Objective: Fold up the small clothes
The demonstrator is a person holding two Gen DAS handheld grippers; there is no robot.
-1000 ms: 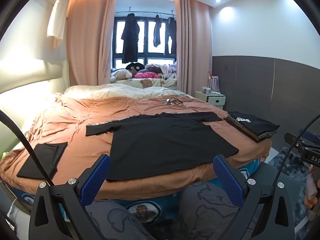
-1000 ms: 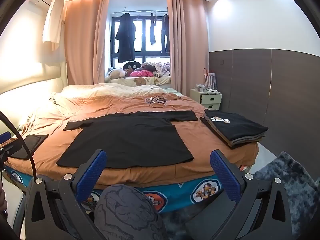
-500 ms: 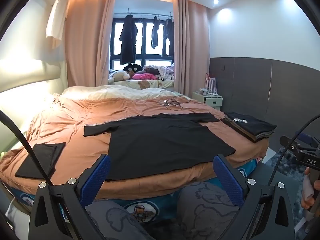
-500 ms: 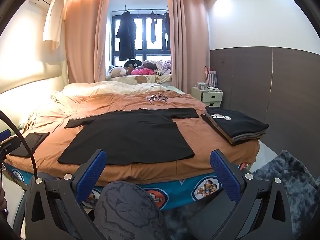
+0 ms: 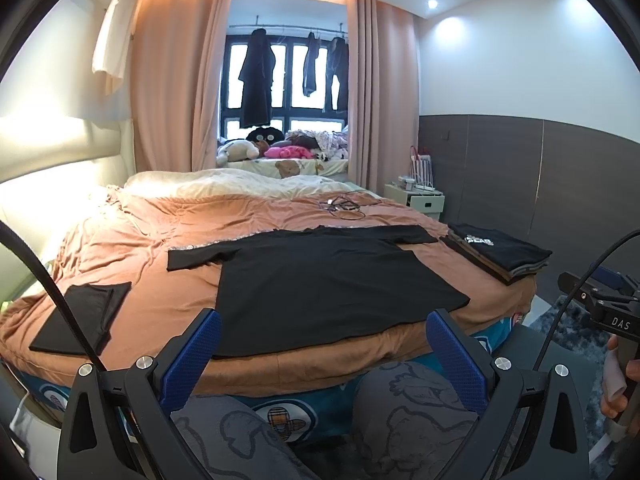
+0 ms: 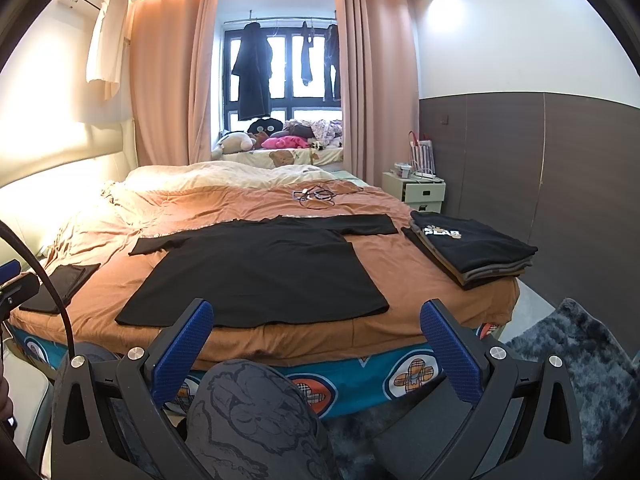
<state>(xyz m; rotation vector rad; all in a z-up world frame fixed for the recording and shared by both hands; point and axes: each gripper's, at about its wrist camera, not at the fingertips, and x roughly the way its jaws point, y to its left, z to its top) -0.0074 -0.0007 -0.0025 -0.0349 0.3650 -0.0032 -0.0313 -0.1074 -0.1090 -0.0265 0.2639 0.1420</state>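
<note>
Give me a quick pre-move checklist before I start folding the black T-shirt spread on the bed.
1. Left tool open and empty: ok.
2. Right tool open and empty: ok.
3. Black T-shirt spread flat, both sleeves out: ok.
4. Nothing lying on the shirt: ok.
5. Stack of folded clothes beside the shirt, apart from it: ok.
6. Tools at the hem: not ok, both are short of the bed edge.
</note>
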